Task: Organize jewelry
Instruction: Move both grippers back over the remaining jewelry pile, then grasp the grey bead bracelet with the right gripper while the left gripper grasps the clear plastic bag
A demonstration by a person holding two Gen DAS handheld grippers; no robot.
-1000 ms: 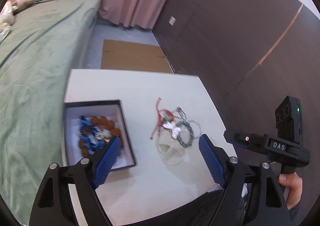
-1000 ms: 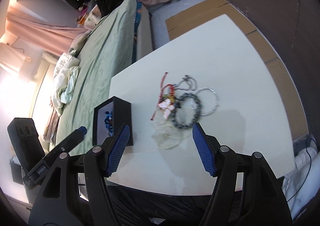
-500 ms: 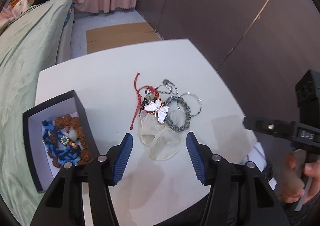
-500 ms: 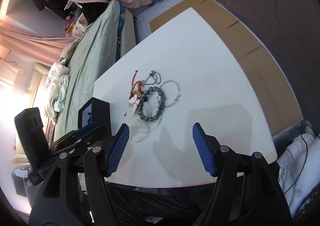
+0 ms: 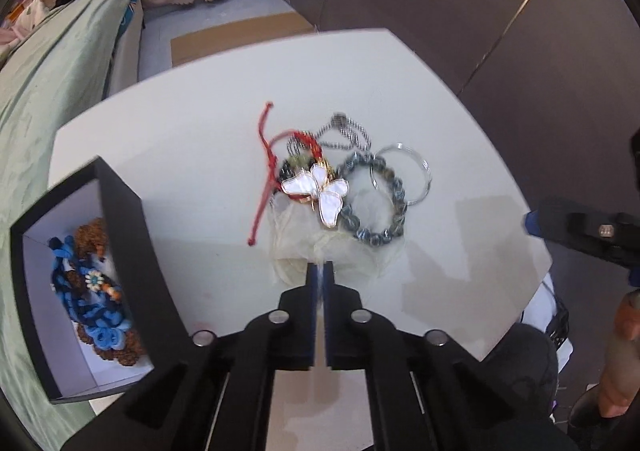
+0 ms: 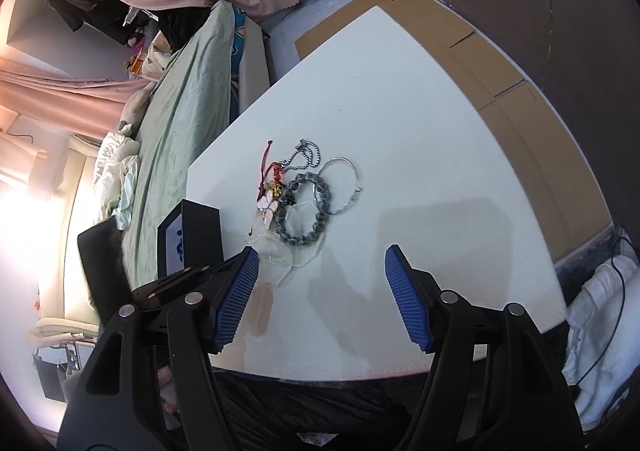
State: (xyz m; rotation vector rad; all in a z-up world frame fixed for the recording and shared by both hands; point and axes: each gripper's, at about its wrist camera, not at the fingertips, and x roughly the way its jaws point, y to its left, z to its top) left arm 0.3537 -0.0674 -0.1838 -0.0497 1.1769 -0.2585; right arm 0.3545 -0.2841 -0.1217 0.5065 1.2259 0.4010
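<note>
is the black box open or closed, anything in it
Open: the black box has no lid on, and blue and brown beaded jewelry lies inside on its white lining.

Both tools share one build: black plastic linkage arms with round silver screw heads at the joints. The right gripper (image 6: 320,275) carries blue ribbed pads (image 6: 404,299); the left gripper (image 5: 320,269) seems padded the same, blurred. Bare skin (image 5: 618,359) shows at the edge

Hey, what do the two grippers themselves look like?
Both the left gripper and right gripper have matte black angular plastic arms, silver round pivot bolts, and blue ribbed rubber finger pads. No cables or sleeves show on them.
</note>
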